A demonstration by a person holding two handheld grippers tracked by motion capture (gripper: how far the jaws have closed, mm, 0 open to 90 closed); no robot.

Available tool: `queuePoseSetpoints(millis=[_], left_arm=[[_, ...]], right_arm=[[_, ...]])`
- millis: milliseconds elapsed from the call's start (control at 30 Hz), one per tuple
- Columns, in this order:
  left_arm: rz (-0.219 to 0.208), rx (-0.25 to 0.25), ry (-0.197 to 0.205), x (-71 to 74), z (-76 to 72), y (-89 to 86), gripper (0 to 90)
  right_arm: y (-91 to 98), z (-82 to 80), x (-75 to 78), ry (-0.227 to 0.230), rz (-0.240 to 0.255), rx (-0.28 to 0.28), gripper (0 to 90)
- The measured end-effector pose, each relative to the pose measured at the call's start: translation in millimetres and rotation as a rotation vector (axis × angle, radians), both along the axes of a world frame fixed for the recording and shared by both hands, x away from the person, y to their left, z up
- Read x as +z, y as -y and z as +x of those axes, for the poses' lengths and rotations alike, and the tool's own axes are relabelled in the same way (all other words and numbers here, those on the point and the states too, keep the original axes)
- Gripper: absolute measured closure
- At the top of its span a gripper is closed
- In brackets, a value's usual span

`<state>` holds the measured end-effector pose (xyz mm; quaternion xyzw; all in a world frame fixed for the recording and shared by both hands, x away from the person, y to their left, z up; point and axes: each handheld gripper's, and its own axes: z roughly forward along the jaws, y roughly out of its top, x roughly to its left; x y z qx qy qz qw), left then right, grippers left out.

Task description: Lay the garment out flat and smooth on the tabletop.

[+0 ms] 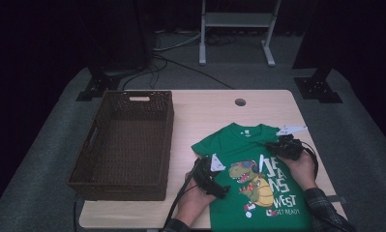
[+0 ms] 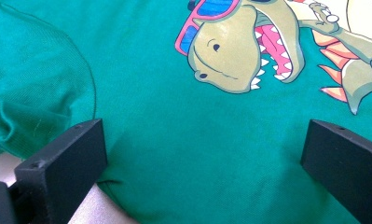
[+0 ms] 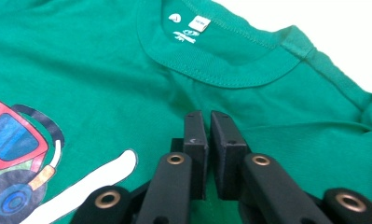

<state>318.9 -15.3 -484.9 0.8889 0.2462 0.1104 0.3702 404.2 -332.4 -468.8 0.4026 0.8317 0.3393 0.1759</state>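
Now right tongs (image 3: 207, 116) tight on T-shirt (image 3: 104, 70)

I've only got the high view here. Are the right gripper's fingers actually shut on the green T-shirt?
Observer: The right gripper has its fingers together, tips on the green T-shirt just below the collar; creases run from them, so they seem to pinch it.
Operator: And the left one?
Observer: The left gripper is open, fingers wide apart over plain fabric near the dinosaur's head.
Operator: Anything inside the neck?
Observer: A small white label.
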Motion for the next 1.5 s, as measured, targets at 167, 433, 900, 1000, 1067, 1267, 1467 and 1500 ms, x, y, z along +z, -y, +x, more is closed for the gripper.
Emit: queuePoseSetpoints(millis=[167, 433, 900, 1000, 1067, 1267, 1467, 1500], left_arm=[[-0.001, 0.0, 0.0, 0.0, 0.0, 0.0, 0.0], [0.0, 0.0, 0.0, 0.0, 0.1, 0.0, 0.0], [0.0, 0.0, 0.0, 0.0, 0.1, 0.0, 0.0], [0.0, 0.0, 0.0, 0.0, 0.1, 0.0, 0.0], [0.0, 0.0, 0.0, 0.0, 0.1, 0.0, 0.0], [0.0, -0.001, 0.0, 0.0, 0.1, 0.0, 0.0], [0.0, 0.0, 0.0, 0.0, 0.0, 0.0, 0.0], [0.0, 0.0, 0.0, 0.0, 0.0, 0.0, 0.0]], right_arm=[[4.7, -1.3, 3.9, 0.01, 0.024, -0.003, 87.7], [12.8, -3.2, 10.5, 0.03, 0.044, -0.011, 87.9], [26.0, -5.8, 18.2, 0.051, 0.071, -0.035, 88.0], [28.1, -6.4, 20.1, 0.056, 0.076, -0.039, 88.0], [29.8, -6.5, 21.3, 0.059, 0.077, -0.043, 88.0], [36.9, -7.1, 23.9, 0.065, 0.088, -0.057, 87.9], [43.2, -7.8, 26.1, 0.072, 0.096, -0.07, 87.9], [44.2, -7.9, 26.4, 0.073, 0.098, -0.072, 87.9]])
